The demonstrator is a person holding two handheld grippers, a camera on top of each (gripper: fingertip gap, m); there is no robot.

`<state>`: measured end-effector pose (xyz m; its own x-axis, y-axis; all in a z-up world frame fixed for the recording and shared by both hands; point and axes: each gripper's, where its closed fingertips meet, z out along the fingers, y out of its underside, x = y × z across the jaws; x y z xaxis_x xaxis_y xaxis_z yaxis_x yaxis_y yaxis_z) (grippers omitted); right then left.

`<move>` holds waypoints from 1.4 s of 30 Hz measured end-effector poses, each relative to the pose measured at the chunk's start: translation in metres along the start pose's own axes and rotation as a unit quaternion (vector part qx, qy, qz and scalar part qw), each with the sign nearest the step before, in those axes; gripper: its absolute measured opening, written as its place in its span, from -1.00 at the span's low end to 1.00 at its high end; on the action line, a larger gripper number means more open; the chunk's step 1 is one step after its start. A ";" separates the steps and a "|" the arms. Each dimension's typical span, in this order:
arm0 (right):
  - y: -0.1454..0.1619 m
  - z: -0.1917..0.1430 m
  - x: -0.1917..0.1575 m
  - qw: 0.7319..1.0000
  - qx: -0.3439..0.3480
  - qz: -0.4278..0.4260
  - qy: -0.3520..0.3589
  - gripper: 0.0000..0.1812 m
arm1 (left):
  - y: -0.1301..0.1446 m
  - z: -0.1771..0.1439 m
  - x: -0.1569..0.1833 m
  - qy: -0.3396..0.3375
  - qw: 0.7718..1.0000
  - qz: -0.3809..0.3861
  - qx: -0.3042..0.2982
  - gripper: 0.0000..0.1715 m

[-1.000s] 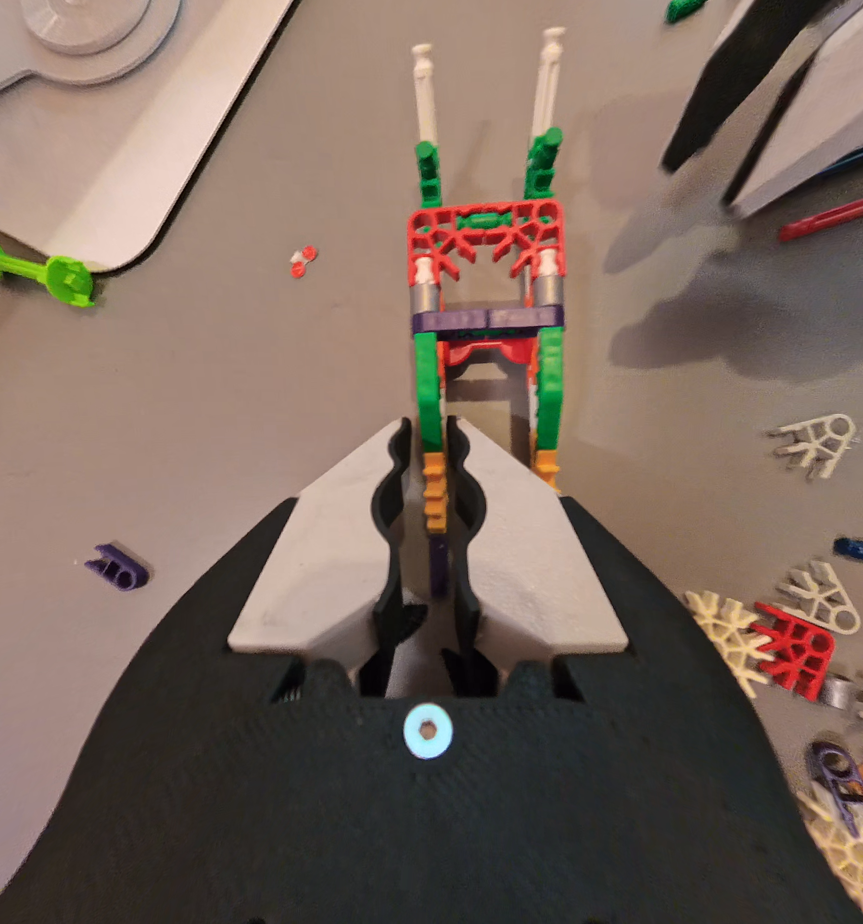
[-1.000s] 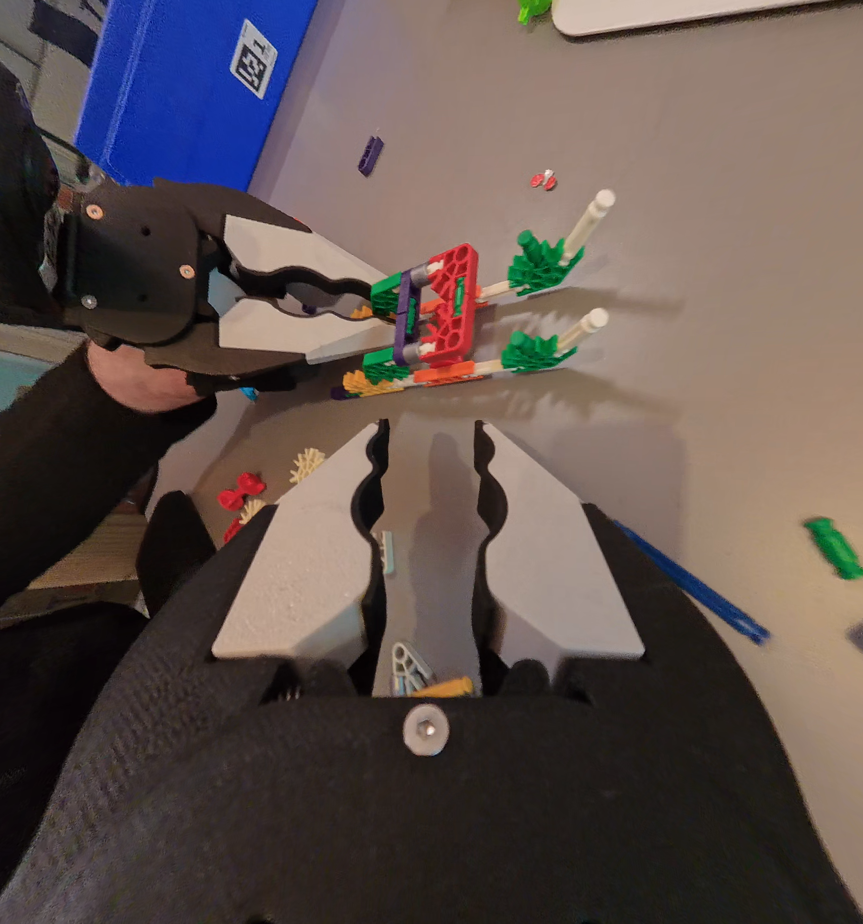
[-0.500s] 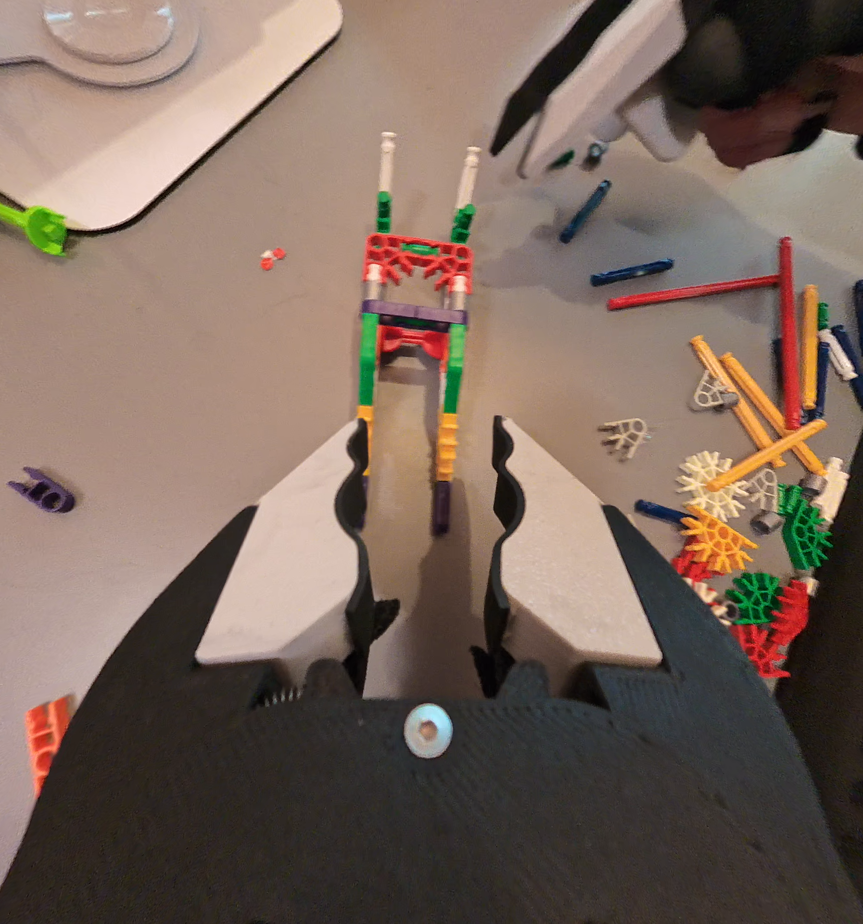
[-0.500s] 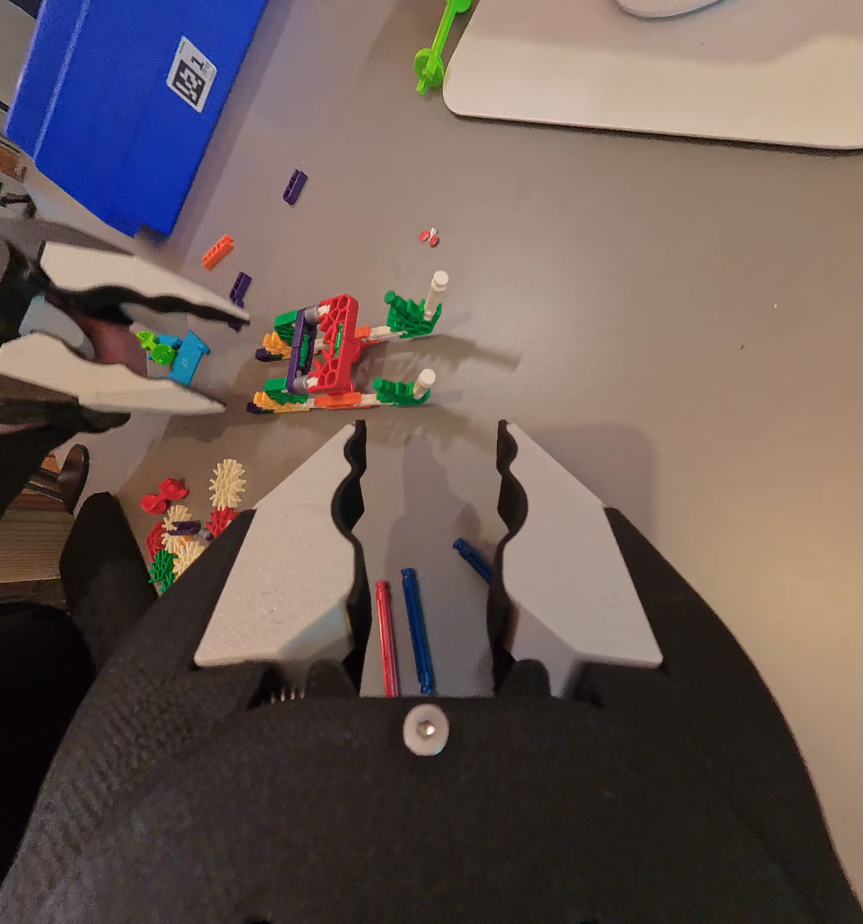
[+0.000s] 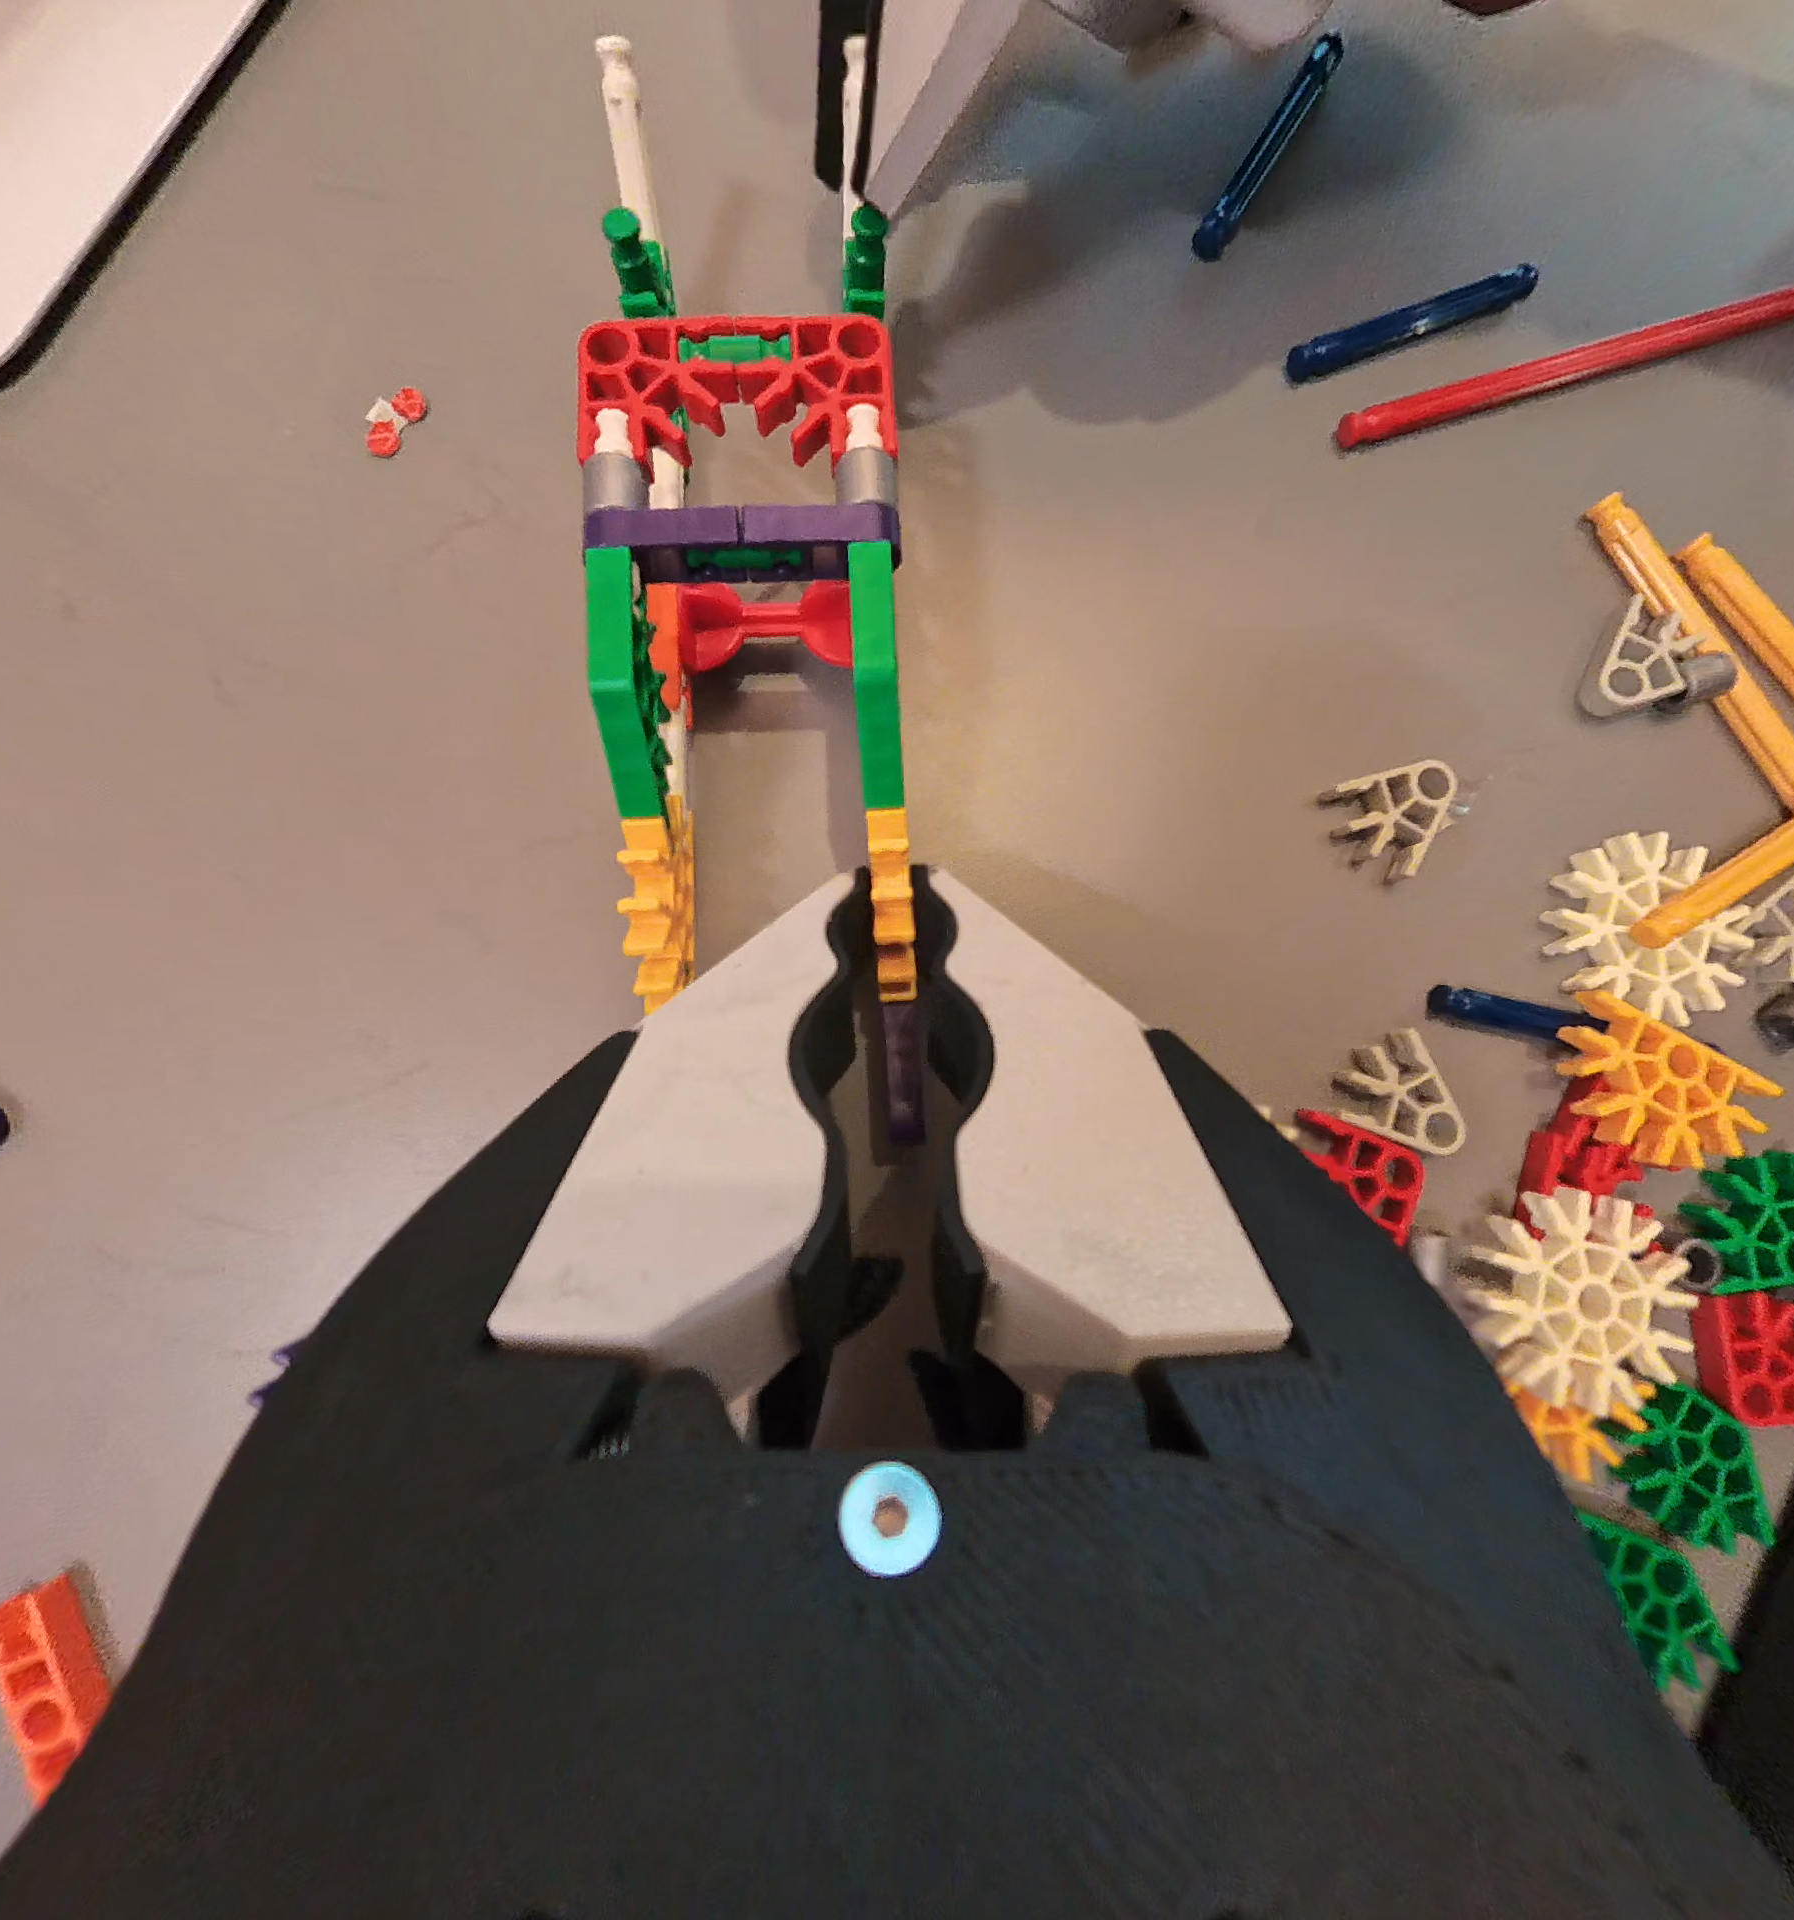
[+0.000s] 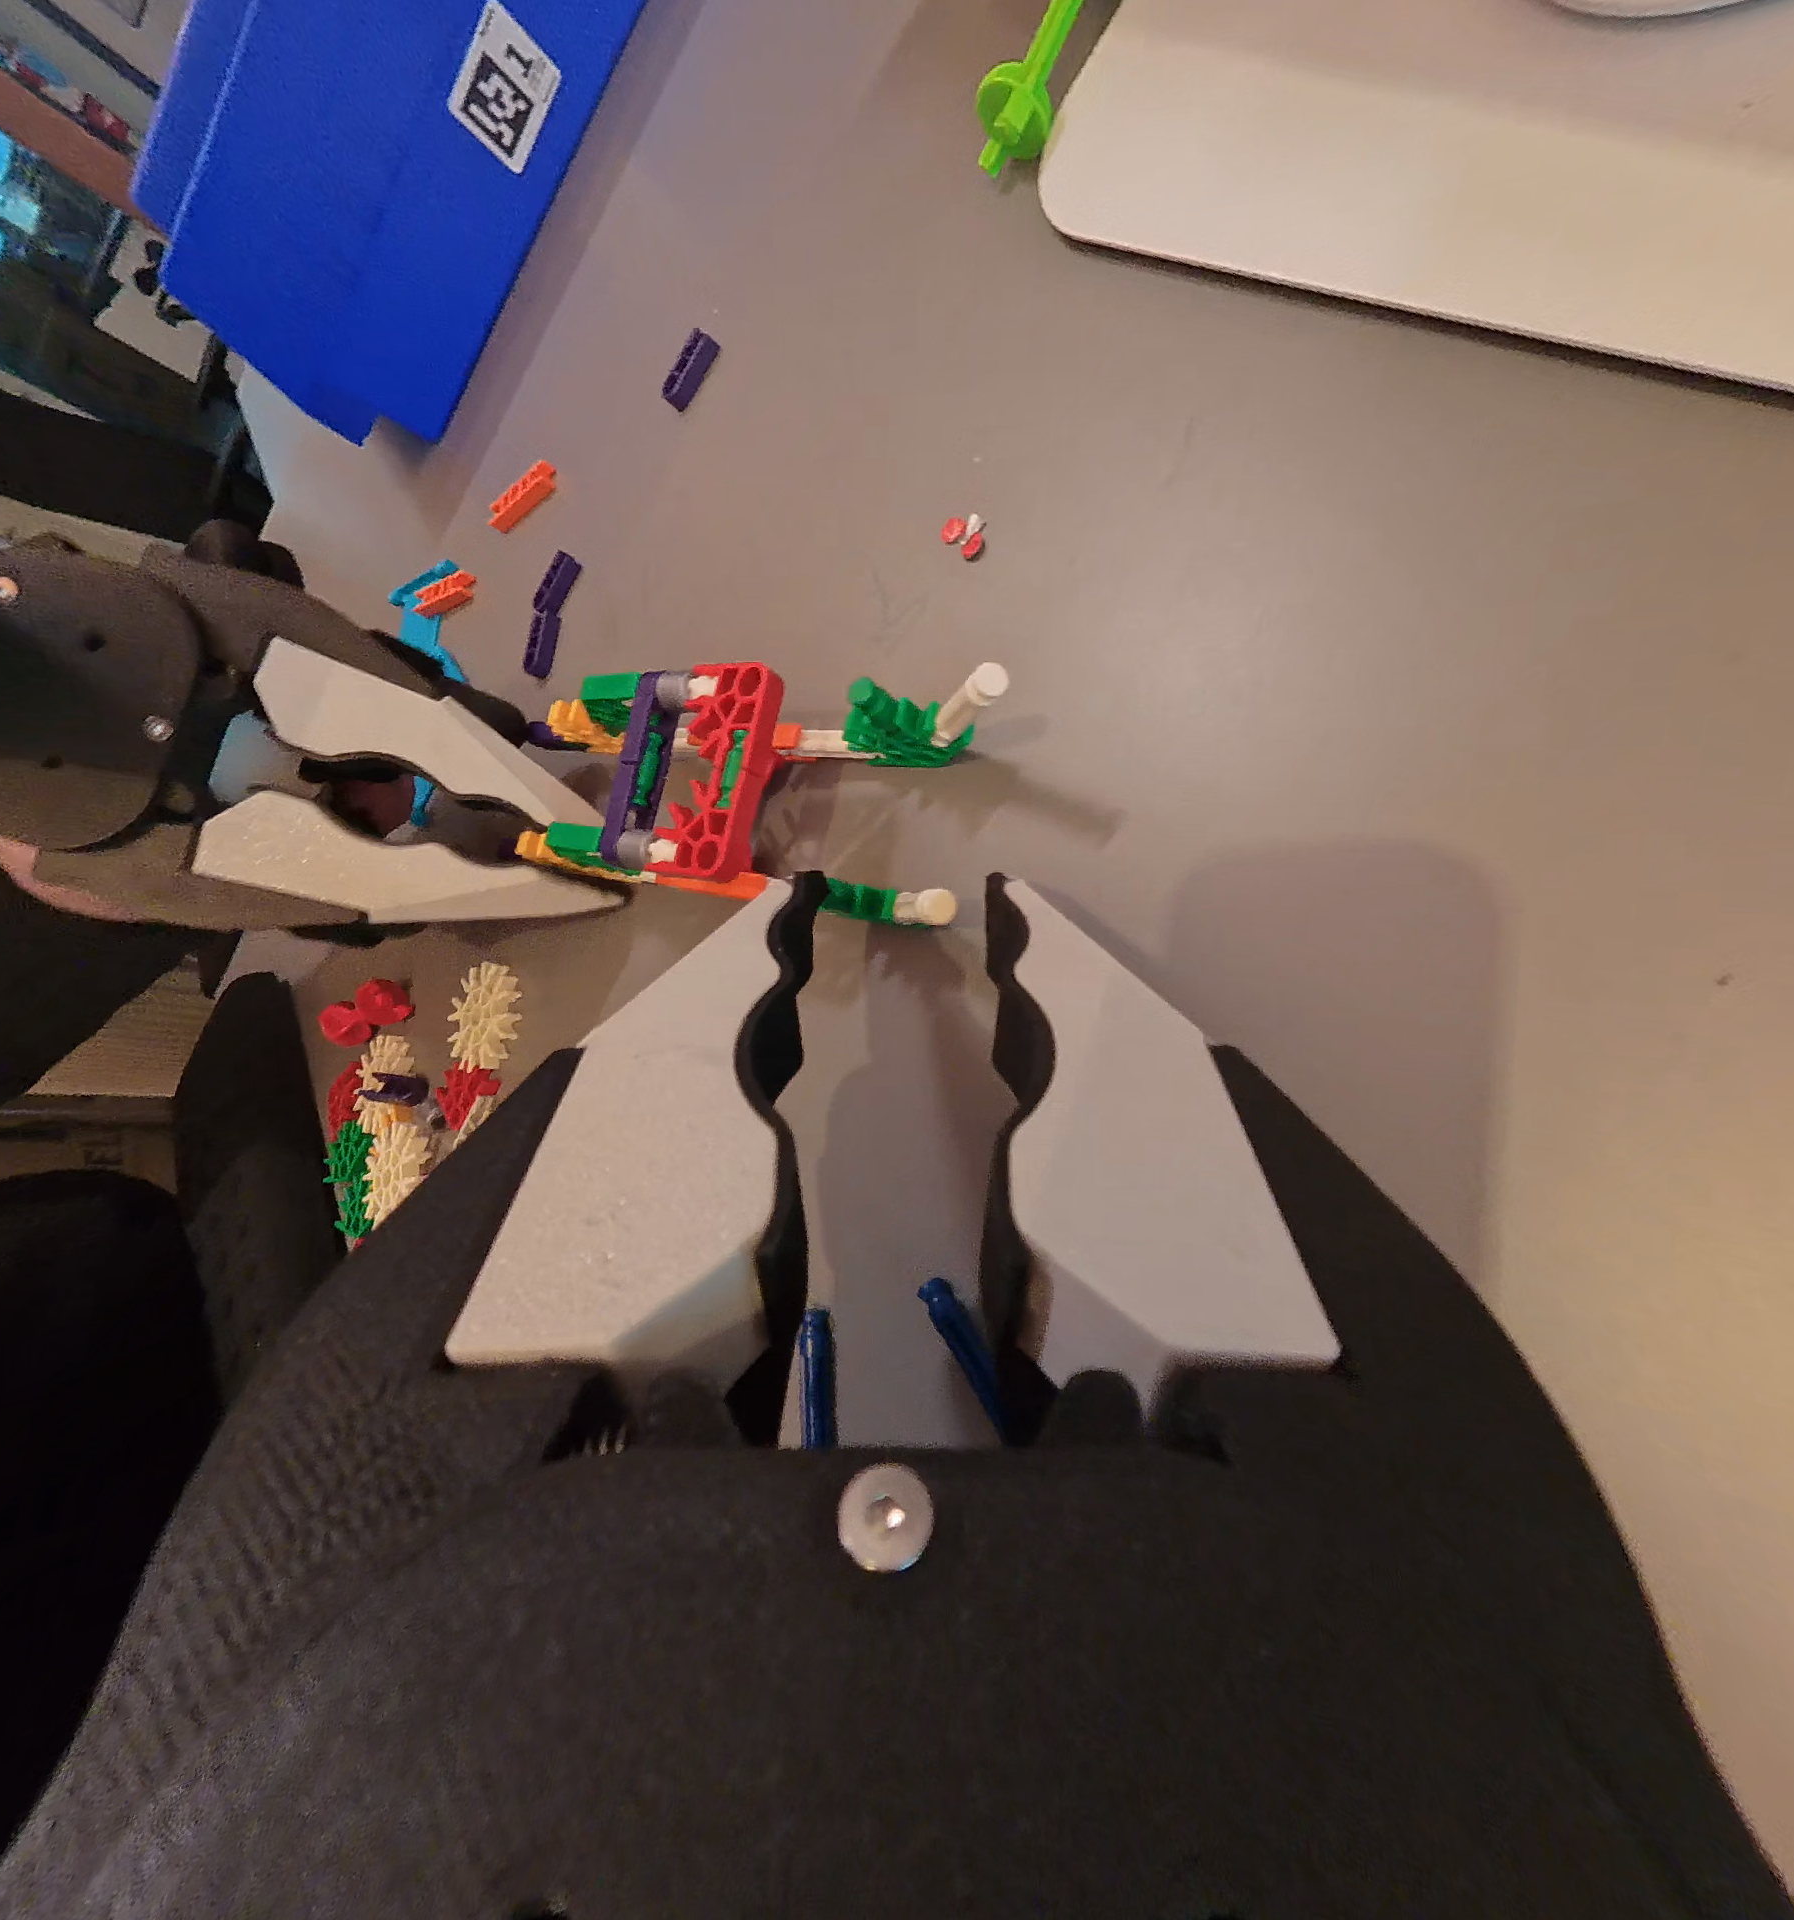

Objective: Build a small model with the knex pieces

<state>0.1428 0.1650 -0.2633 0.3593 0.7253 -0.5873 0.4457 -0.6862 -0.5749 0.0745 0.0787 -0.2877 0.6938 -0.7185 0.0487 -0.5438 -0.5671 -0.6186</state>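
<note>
Since 0.5 s ago left gripper (image 5: pixel 895 883) has closed in from spread and clear, now clenched on the yellow-purple end of the toy frame (image 5: pixel 737 540), its right rail at 12 o'clock of the claw. Right gripper (image 6: pixel 898 894) is released, jaws apart, tips beside the white peg (image 6: pixel 929 906) at the frame's far end. Frame lies on the grey table (image 6: pixel 1288 675); loose parts pile (image 5: pixel 1651 1195) at 3 o'clock. Likely light, rigid, snap joints may pop; best held at rails.
</note>
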 end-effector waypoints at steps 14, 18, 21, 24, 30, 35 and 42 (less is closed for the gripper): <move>0.010 -0.001 -0.023 1.000 -0.007 -0.015 -0.021 -0.64 | 0.007 -0.014 -0.030 0.009 0.999 0.027 -0.027 -0.73; 0.016 0.004 -0.028 0.999 -0.022 -0.021 -0.021 -0.62 | 0.010 -0.011 -0.033 -0.004 0.999 0.033 -0.030 -0.82; 0.019 0.008 -0.036 0.999 -0.028 -0.024 -0.027 -0.64 | 0.010 -0.011 -0.037 -0.012 0.999 0.039 -0.031 -0.86; 0.025 0.011 -0.047 0.998 -0.037 -0.030 -0.036 -0.65 | 0.012 -0.014 -0.047 -0.028 0.998 0.037 -0.032 -0.84; 0.032 0.003 -0.063 0.997 -0.042 -0.036 -0.052 -0.57 | 0.013 -0.028 -0.070 -0.090 0.996 0.009 -0.012 -0.62; 0.030 -0.017 -0.056 0.998 -0.036 -0.041 -0.022 -0.50 | 0.018 -0.034 -0.071 -0.105 0.994 -0.012 -0.007 -0.47; 0.023 -0.037 -0.040 0.999 -0.010 -0.047 0.012 -0.32 | 0.020 -0.037 -0.054 -0.089 0.995 -0.048 0.002 -0.47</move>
<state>0.1687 0.1221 -0.2316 0.3338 0.7881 -0.5171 0.4943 -0.6134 -0.6159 0.0091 0.0914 -0.2738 0.8152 -0.5783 -0.0313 -0.4696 -0.6283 -0.6203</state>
